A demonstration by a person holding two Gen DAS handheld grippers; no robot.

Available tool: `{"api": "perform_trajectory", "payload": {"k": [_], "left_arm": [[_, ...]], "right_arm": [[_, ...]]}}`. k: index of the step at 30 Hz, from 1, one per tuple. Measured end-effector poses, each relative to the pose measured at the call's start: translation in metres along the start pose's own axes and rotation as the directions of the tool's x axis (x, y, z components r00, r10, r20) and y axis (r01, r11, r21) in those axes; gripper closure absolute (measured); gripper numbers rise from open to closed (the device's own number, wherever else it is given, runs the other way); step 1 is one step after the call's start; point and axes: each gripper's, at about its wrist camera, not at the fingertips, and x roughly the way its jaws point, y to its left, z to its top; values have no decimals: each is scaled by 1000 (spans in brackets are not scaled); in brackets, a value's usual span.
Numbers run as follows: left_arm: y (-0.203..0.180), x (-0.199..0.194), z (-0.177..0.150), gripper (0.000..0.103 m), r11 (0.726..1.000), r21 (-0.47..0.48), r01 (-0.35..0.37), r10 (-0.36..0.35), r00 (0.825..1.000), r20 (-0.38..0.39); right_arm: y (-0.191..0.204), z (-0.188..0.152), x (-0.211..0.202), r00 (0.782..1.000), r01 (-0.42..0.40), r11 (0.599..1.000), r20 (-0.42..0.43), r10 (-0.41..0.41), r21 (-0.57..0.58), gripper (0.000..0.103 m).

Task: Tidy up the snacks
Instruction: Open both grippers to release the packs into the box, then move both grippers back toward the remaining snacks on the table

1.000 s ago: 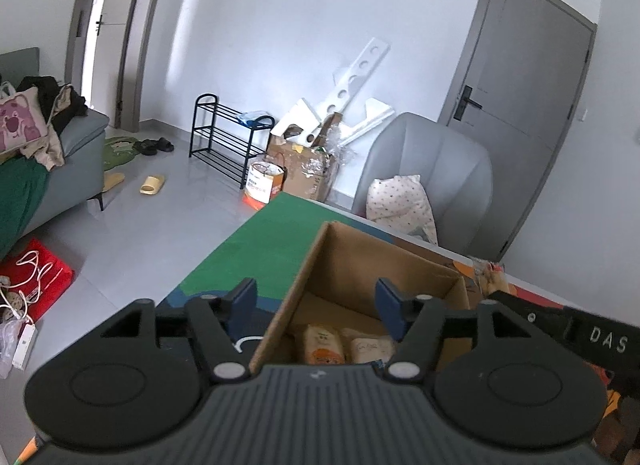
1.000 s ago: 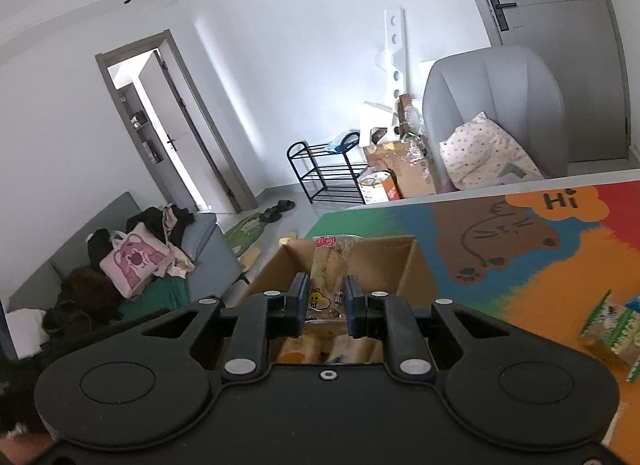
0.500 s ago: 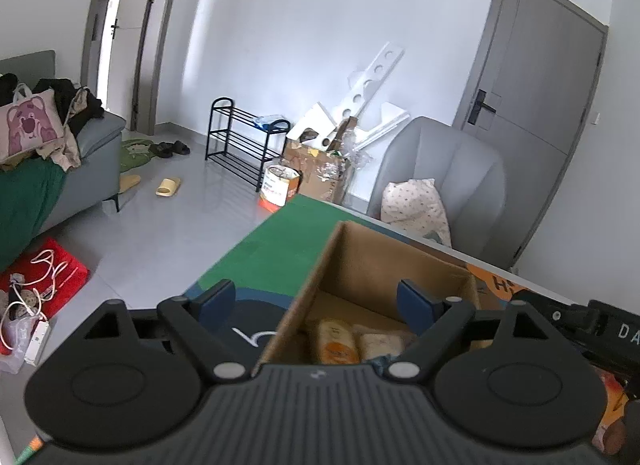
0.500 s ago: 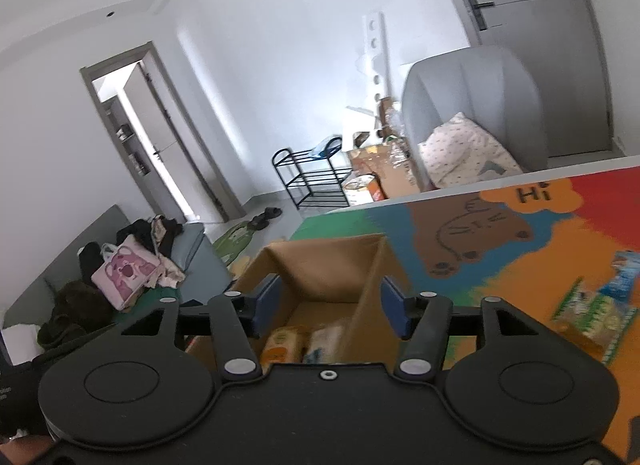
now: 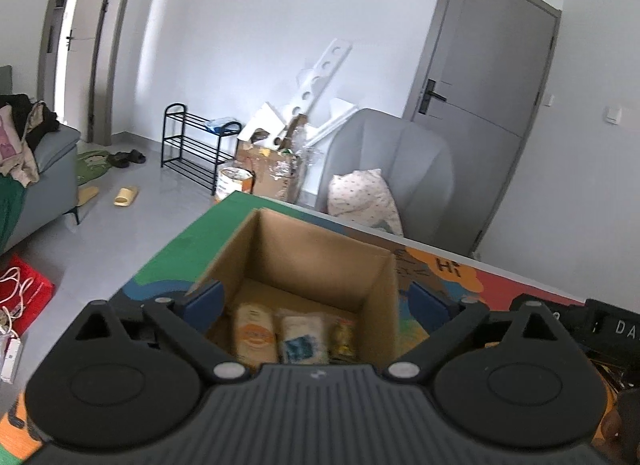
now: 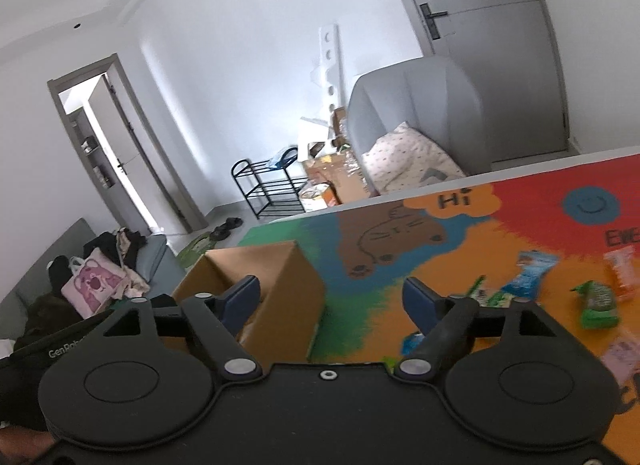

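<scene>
An open cardboard box (image 5: 312, 261) stands on the colourful mat. Three snack packs lie inside: an orange-labelled one (image 5: 255, 335), a white and blue one (image 5: 300, 339) and a yellowish one (image 5: 344, 335). My left gripper (image 5: 316, 305) is open and empty, its jaws spread just above the box's near side. My right gripper (image 6: 332, 299) is open and empty, to the right of the box (image 6: 276, 289). Loose snacks lie on the mat to the right: a blue pack (image 6: 530, 273), a green pack (image 6: 598, 303) and an orange pack (image 6: 620, 271).
The mat (image 6: 400, 233) covers a table with its far edge near a grey armchair (image 5: 392, 173). A sofa (image 5: 36, 181) and a shoe rack (image 5: 192, 149) stand on the floor to the left. The right gripper's body (image 5: 600, 325) shows beside the box.
My right gripper let go of the snack pack over the box, opened wide and swung right toward the loose snacks. My left gripper opened wider and moved over the box.
</scene>
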Motion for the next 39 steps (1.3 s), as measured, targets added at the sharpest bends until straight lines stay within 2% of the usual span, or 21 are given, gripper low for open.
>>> {"api": "perform_trajectory", "payload": {"k": [3,13,26,39], "left_arm": [[-10,-2,-3,5,999,16,29,-28,1000,-4],[-43,-7,-17,5,989,83,119,-116,992,-46],[-87,2,-37,5,954,171,248,-229,966,-123],[-124,33,-68,5,948,191,255,-213,953,-215]], "right_arm": [[-12,0,-9,1000,24,1000,10,-25,10,13],[-51,-9,-32,991,133,988,18,-134,79,12],[-105,-22,-46,970,241,958,5,-245,157,10],[-149,-41,-43,955,297,930,-44,-294,217,10]]}}
